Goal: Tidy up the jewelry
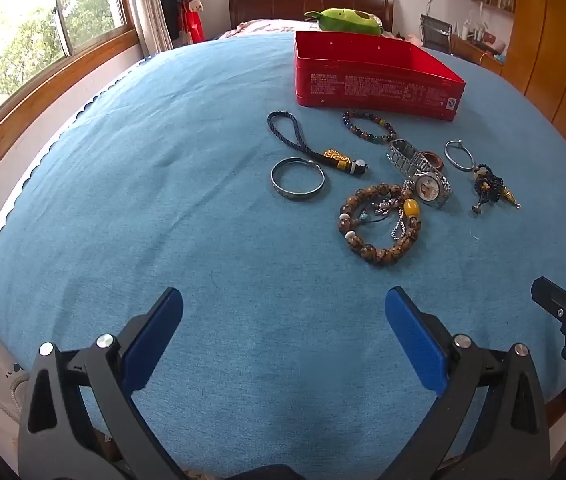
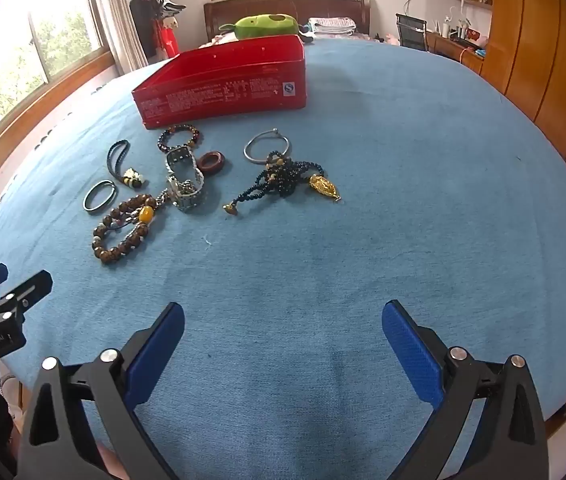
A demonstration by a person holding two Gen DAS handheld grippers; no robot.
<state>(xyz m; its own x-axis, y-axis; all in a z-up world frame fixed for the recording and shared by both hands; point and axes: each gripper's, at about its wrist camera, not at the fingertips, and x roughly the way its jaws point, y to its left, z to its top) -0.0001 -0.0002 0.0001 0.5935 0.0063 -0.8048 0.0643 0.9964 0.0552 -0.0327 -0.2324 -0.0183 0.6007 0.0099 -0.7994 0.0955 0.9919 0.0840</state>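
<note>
Tools [image 1: 283,320] (both agape) above blue bedspread [image 1: 163,200]

The floor of the red tin [image 1: 375,80] is hidden by its near wall. The print on that wall is too small to be read. The watch [image 2: 185,184] dial is blurred.

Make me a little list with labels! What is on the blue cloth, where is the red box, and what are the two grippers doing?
surface: blue cloth
box: red tin, open top, behind the jewelry
jewelry: wristwatch, brown bead bracelet, metal bangle, dark bead necklace, all lying loose on the cloth
left gripper: open, holding nothing
right gripper: open, holding nothing
inside the tin: cannot tell
</note>
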